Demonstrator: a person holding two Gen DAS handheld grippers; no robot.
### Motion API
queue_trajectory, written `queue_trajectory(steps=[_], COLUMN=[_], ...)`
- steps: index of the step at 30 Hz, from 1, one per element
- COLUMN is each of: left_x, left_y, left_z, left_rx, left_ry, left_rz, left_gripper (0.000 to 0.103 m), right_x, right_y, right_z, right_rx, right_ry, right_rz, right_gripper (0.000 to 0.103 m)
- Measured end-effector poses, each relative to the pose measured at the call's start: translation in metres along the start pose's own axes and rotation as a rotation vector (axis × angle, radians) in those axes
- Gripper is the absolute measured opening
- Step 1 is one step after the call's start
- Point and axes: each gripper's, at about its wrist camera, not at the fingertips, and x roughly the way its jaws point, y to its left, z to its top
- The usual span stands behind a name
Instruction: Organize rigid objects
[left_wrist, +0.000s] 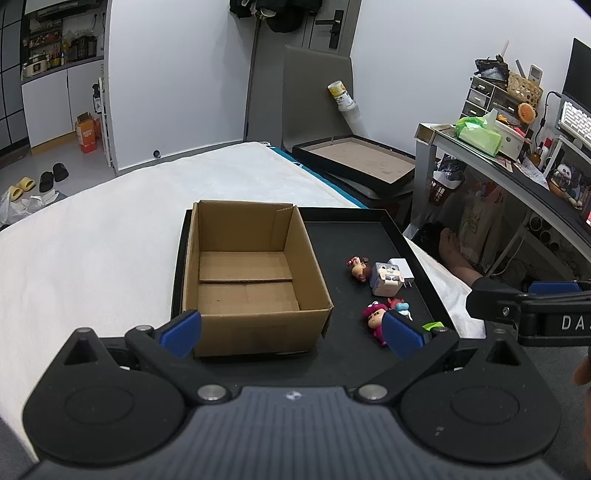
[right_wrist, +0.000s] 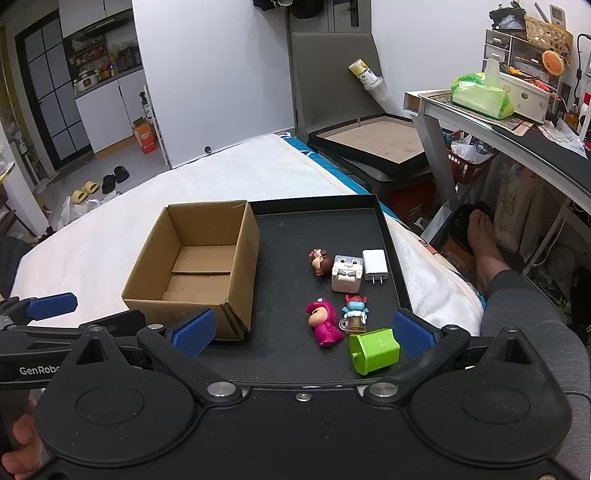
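Box (right_wrist: 192, 269) left of the right claw is plain brown corrugated cardboard, matt, sitting on a matt black tray (right_wrist: 280, 236). Little figures ahead of the claw look like glossy moulded plastic, e.g. the pink one (right_wrist: 323, 323), plus a smooth green plastic block (right_wrist: 375, 350). Blue pads (right_wrist: 194, 332) are ribbed, rubbery-looking.

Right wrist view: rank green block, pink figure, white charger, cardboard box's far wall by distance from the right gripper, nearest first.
From the right gripper:
1. Green block, just right of centre, near its right finger.
2. Pink figure, centre, just beyond.
3. White charger, farther back, right side of the tray.
4. Cardboard box's far wall, back left.
Block and figure are close.
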Motion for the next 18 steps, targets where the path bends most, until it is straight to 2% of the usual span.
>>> queue_trajectory(steps=[18], left_x=[0.0012], left_y=[0.0051], left_z=[-0.0005], left_rx=[-0.017], left_ry=[0.002], left_rz=[0.012], left_gripper=[0.103], right_x=[-0.0006], right_y=[0.0004], right_z=[-0.0019], right_rx=[0.000], right_ry=[0.002], right_rz=[-0.001], right_gripper=[0.103])
